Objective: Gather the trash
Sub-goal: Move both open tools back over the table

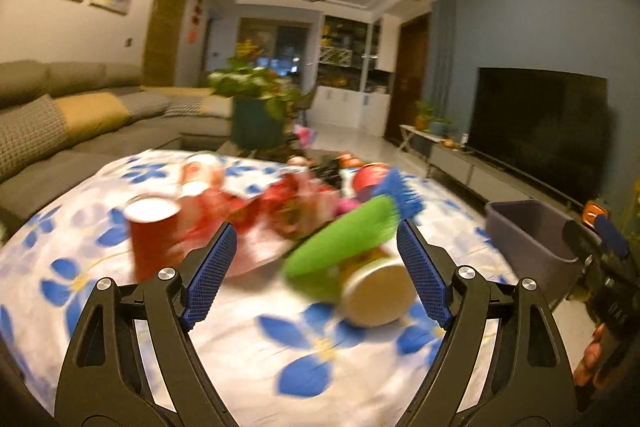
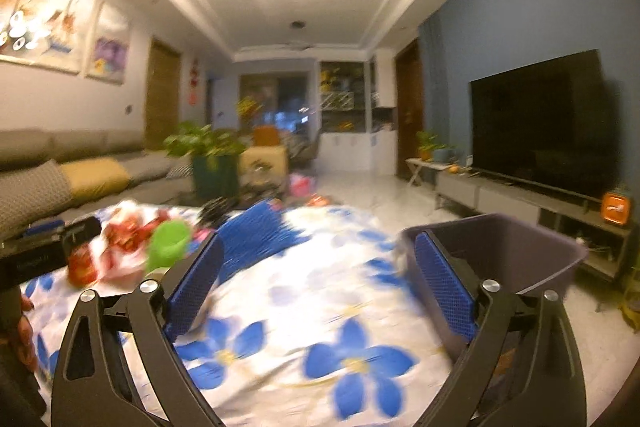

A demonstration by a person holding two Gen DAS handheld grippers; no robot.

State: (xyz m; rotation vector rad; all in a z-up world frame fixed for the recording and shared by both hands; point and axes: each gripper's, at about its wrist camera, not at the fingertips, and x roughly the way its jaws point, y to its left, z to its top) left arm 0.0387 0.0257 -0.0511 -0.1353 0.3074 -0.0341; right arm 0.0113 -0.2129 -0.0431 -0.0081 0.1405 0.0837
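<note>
My left gripper (image 1: 318,267) is open over a table under a white cloth with blue flowers (image 1: 256,379). Just ahead of its fingers lie a green cup (image 1: 340,243) on its side and a tan paper cup (image 1: 380,293) with its base toward me; neither is gripped. A red cup (image 1: 154,231) stands upright to the left, with red wrappers (image 1: 288,211) behind it. My right gripper (image 2: 320,287) is open with nothing between its pads. A grey bin (image 2: 504,251) sits just behind its right finger. Both views are blurred.
A blue spiky object (image 1: 398,191) lies behind the green cup. The bin (image 1: 528,239) is at the table's right edge. A potted plant (image 1: 256,115) stands beyond the table, a sofa (image 1: 80,131) at left, a TV (image 1: 540,123) at right. A hand (image 1: 592,363) shows at the right edge.
</note>
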